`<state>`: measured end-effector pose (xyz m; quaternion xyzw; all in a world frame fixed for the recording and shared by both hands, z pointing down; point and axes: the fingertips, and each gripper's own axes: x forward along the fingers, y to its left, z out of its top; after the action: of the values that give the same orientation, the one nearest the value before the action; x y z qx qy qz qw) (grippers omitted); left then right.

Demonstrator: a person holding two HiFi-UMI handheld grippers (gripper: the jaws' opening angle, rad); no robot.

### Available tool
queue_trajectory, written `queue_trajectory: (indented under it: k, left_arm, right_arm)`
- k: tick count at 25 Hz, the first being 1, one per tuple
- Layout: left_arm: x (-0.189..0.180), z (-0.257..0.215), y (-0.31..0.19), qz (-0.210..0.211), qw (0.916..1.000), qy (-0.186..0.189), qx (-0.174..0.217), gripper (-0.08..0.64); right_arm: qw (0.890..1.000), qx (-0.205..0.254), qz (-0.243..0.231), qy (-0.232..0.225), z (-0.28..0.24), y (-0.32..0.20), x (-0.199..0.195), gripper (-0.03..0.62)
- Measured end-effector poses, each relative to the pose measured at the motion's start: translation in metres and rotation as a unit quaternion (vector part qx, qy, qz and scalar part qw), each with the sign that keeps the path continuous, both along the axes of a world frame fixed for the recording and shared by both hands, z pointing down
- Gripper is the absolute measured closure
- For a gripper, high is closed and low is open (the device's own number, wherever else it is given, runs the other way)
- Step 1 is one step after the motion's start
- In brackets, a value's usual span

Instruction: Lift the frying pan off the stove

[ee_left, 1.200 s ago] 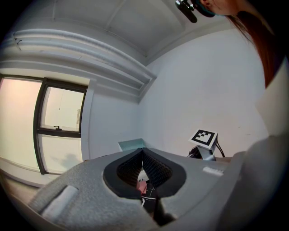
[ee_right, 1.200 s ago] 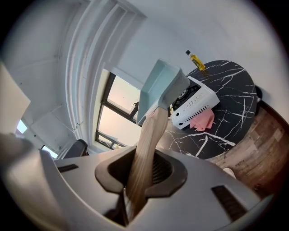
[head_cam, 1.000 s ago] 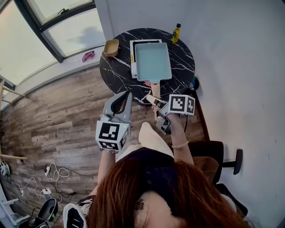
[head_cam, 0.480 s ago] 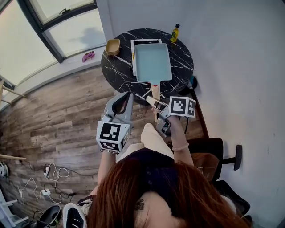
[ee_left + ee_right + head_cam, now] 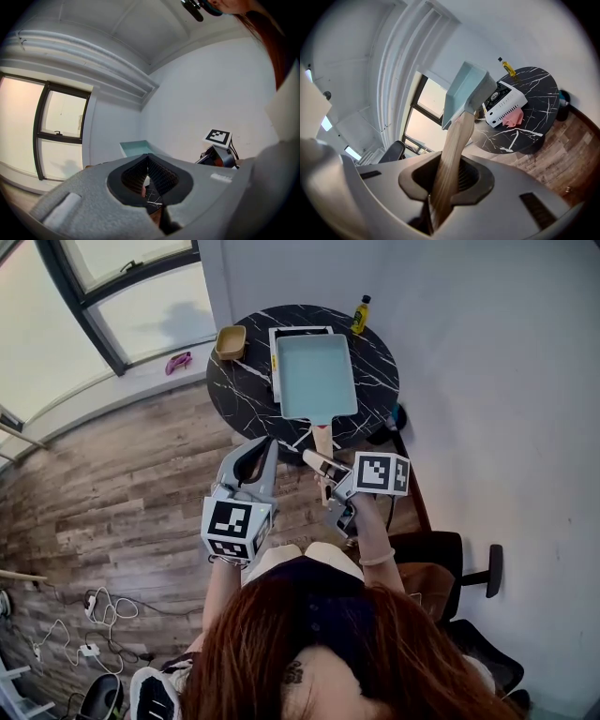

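Pale teal and rectangular, the frying pan hangs just over the white stove and covers nearly all of it from the head view, so that only the stove's left and far edges show. From the right gripper view the pan sits raised, with its underside above the stove's dark top. Its wooden handle juts out from the stove towards the person. The right gripper has its fingers clenched on this handle, which runs straight up between them.

A pink cloth pokes out from beneath the stove. The stove stands on a round black marbled worktop. Beyond the stove, at the worktop's far edge, stands a yellow bottle. To the stove's left sits a tan bowl.

The left gripper hovers off the worktop's near edge, over the wooden floor, nearer the person than the stove. Its fingers are pressed together at the tips and hold nothing.
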<state>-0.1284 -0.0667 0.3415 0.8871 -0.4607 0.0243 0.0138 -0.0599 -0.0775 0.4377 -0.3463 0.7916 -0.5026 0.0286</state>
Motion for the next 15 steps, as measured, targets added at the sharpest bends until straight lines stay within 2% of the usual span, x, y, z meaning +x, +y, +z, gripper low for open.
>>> queue_trajectory:
  k: [15]
  left_arm:
    - [0.02,0.001,0.003,0.007,1.0,-0.002,-0.006,0.548]
  right_arm:
    - [1.0,0.005,0.001,0.007,-0.007,0.015,0.018,0.522]
